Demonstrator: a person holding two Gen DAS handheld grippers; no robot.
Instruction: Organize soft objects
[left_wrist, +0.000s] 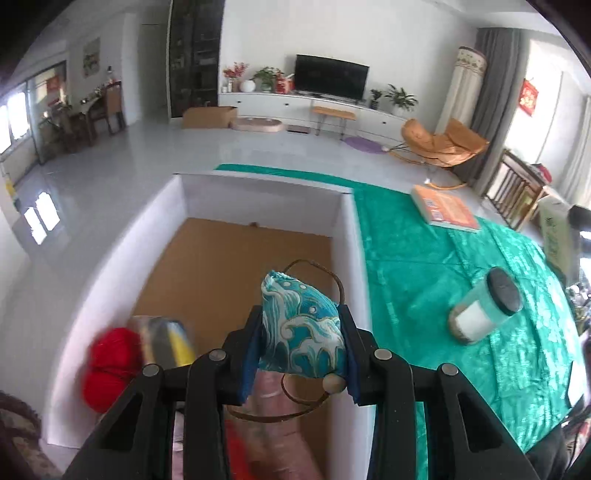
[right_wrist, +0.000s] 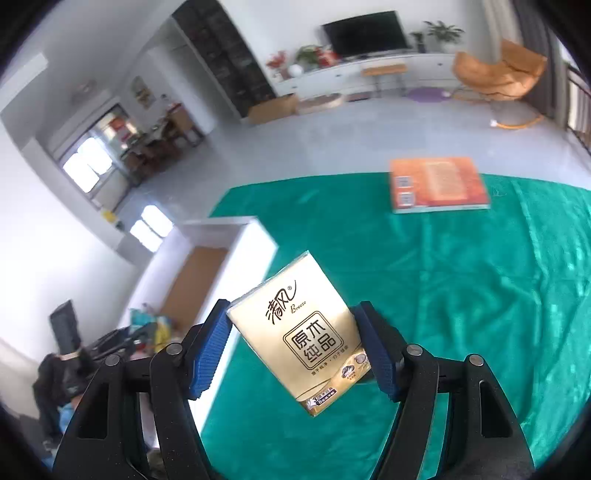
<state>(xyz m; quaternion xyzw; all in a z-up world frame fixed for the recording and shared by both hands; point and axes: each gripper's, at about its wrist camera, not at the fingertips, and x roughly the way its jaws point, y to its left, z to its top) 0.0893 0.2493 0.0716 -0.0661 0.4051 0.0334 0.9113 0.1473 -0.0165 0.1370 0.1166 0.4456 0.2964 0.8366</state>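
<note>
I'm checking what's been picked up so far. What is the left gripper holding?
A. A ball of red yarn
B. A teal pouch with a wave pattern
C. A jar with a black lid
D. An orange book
B: the left gripper is shut on the teal wave-patterned pouch, above the white box.

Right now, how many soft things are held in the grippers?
2: a blue patterned sachet in the left gripper, and a golden tissue pack in the right gripper.
</note>
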